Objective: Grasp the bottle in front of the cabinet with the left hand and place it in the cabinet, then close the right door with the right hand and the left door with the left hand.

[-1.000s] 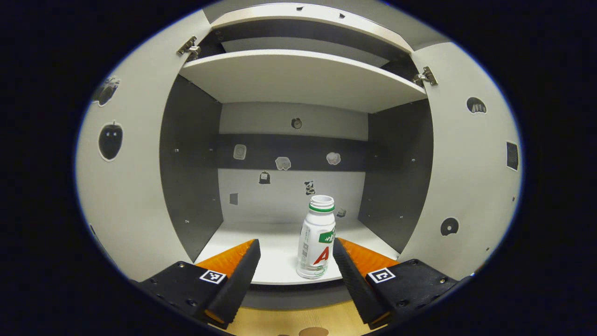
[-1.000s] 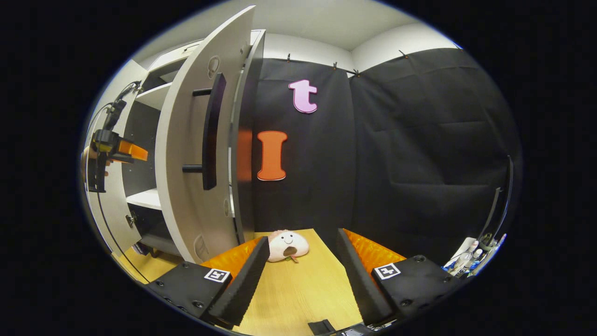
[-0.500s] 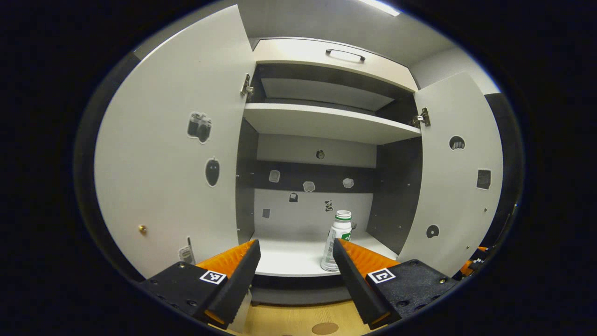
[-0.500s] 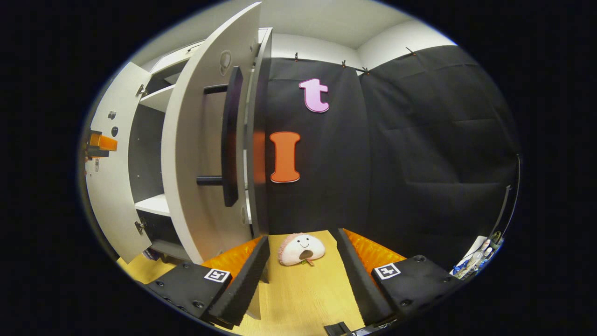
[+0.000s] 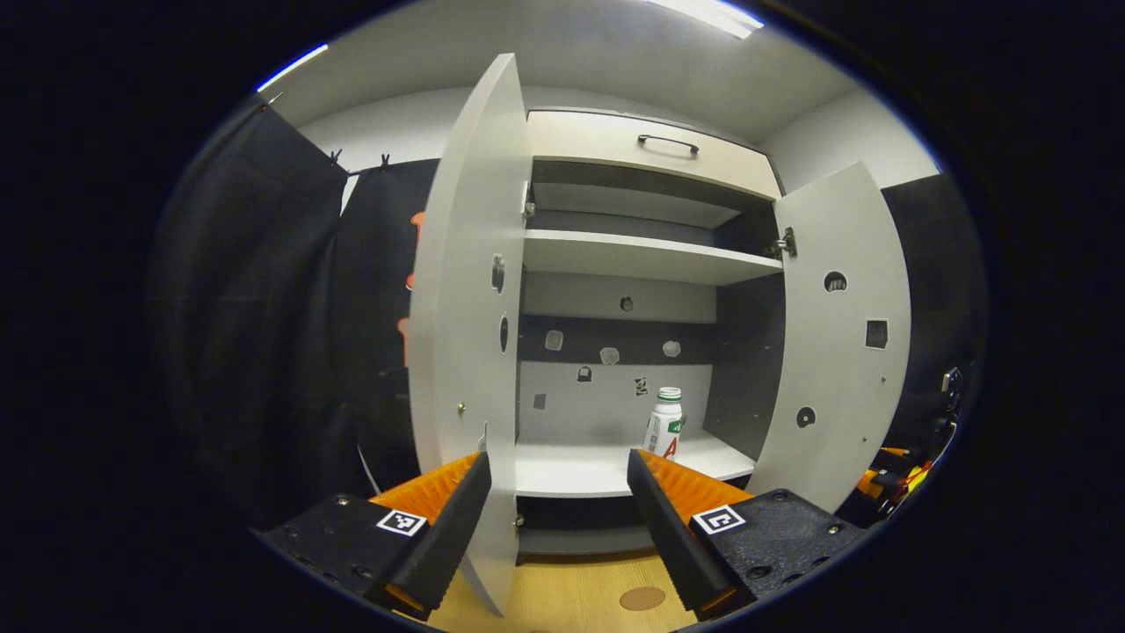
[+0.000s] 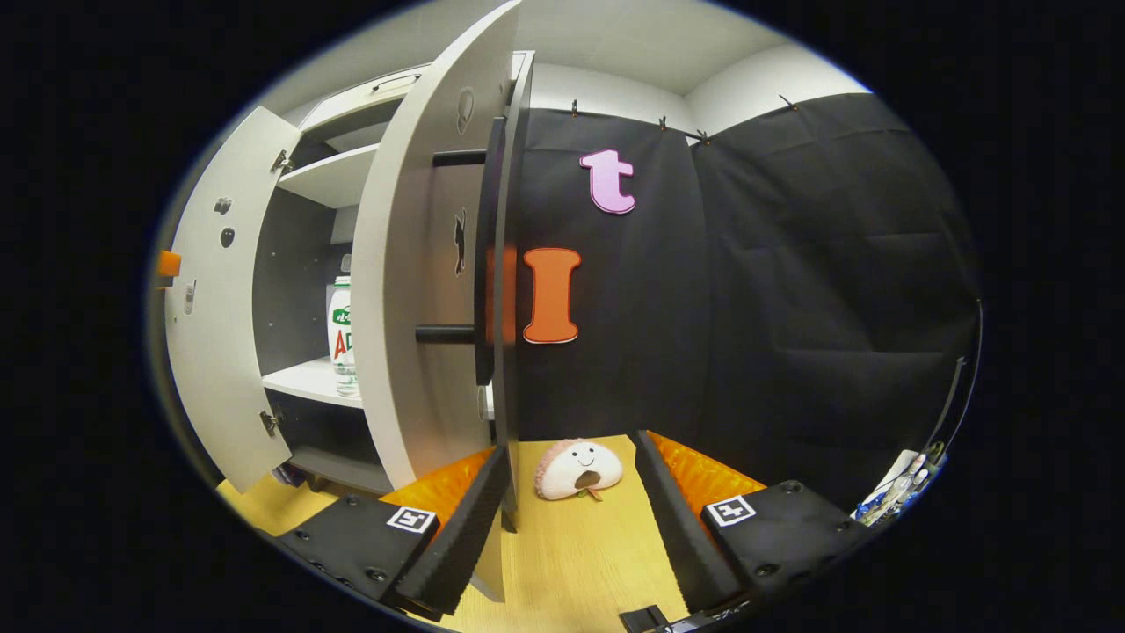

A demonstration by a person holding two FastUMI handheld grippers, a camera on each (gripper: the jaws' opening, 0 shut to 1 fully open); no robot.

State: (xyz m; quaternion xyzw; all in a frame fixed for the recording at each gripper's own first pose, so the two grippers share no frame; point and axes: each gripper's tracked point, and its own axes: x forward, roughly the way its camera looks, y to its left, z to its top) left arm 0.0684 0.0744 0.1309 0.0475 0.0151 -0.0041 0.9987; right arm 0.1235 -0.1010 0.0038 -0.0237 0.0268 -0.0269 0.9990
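We see the white plastic bottle with green neck band and red-lettered label standing upright on the cabinet's lower white shelf, toward the shelf's right side, well apart from both grippers

Left gripper: fingers spread wide, nothing between them, held in front of the grey-and-white cabinet and aimed into the lower compartment. Bottle is beyond the fingertips, no contact

Both doors open. In the left gripper view the white left door with small dark stickers is swung out nearly edge-on, its lower edge just beside our left finger; the white right door stands open on the other side

Right gripper: fingers also spread wide, empty, pointed past the outer face of the right door, whose long black bar handle is just above the left fingertip. Can't tell if that finger touches the door edge

A round pink-and-white smiling plush toy lies on the light wooden tabletop beyond the right fingers, against the black cloth wall
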